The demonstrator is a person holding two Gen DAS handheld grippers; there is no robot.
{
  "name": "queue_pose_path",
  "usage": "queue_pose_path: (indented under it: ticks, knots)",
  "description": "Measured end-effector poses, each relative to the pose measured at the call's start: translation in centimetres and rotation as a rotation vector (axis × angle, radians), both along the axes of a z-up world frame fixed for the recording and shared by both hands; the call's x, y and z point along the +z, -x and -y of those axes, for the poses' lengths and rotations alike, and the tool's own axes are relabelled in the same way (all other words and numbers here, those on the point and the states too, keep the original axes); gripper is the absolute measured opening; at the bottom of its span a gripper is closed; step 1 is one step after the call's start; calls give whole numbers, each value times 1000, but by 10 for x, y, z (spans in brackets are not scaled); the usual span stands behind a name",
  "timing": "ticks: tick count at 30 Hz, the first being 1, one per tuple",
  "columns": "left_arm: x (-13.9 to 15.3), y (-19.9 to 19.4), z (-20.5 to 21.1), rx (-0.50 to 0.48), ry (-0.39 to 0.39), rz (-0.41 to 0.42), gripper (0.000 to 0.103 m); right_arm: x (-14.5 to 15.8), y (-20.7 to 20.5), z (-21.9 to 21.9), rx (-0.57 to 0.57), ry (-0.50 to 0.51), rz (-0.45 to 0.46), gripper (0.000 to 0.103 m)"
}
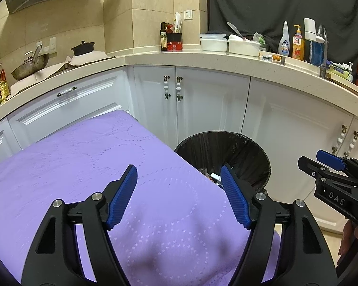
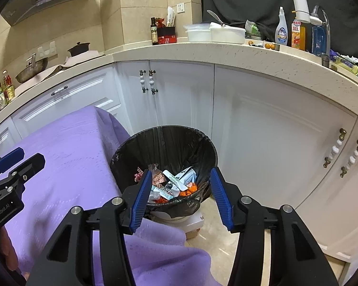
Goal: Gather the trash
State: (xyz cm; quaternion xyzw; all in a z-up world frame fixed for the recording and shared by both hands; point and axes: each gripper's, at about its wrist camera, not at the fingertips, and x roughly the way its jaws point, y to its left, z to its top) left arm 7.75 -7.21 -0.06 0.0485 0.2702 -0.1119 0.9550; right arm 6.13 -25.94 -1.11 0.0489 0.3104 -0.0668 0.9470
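Observation:
A round bin with a black liner stands on the floor beside the purple-covered table. Several wrappers and scraps of trash lie in its bottom. My right gripper hangs open above the bin's near rim, with nothing between its blue pads. My left gripper is open over the purple cloth near the table's right edge, empty too. The bin shows just past that edge in the left wrist view. Each gripper appears in the other's view: the right gripper, the left gripper.
White cabinet doors curve behind the bin under a beige countertop. On it stand white tubs, bottles, an oil bottle and a wok. Tiled floor lies right of the table.

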Motion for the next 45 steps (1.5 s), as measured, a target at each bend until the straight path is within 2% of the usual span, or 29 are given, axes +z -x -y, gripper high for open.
queue_pose_path:
  ticks: [15, 45]
  knots:
    - [3, 15, -2, -4, 3, 26, 76, 5, 23, -5, -18, 19, 32, 59]
    - [3, 20, 1, -10, 1, 24, 77, 5, 28, -5, -21, 24, 43, 59]
